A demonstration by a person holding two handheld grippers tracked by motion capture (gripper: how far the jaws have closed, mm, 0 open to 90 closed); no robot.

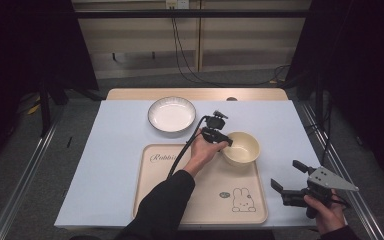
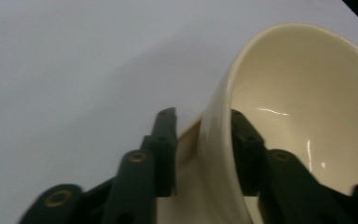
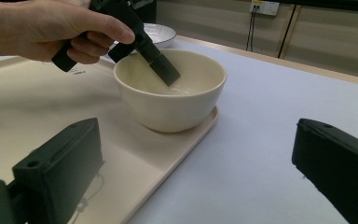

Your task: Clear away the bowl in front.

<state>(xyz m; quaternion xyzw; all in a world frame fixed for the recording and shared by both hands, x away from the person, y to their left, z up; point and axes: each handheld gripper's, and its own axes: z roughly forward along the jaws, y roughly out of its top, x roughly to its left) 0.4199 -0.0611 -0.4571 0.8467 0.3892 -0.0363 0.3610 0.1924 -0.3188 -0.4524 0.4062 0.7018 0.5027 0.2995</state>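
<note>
Evidently the step in hand is setting the cream bowl [image 1: 241,148] down on the beige tray [image 1: 200,200]: it stands upright at the tray's far right corner, its foot just inside the rim, mouth facing straight up. Being round, it has no long axis across the tray; its only axis runs vertically through the foot.

The left tool [image 1: 224,142] straddles the bowl's near-left wall, one jaw inside and one outside. In the left gripper view the outer jaw stands clear of the wall with a gap showing, so the grip reads as released, though the inner jaw lies close against the glaze.

The right tool [image 1: 288,180] hangs off the tray's right edge, jaws spread wide, holding nothing.

Beyond the tray's far edge a white plate [image 1: 172,114] sits on the table [image 1: 105,165].

Next, I judge, the left tool must lift straight up so that the inner jaw does not drag the rim and tip the bowl toward the tray's edge.
</note>
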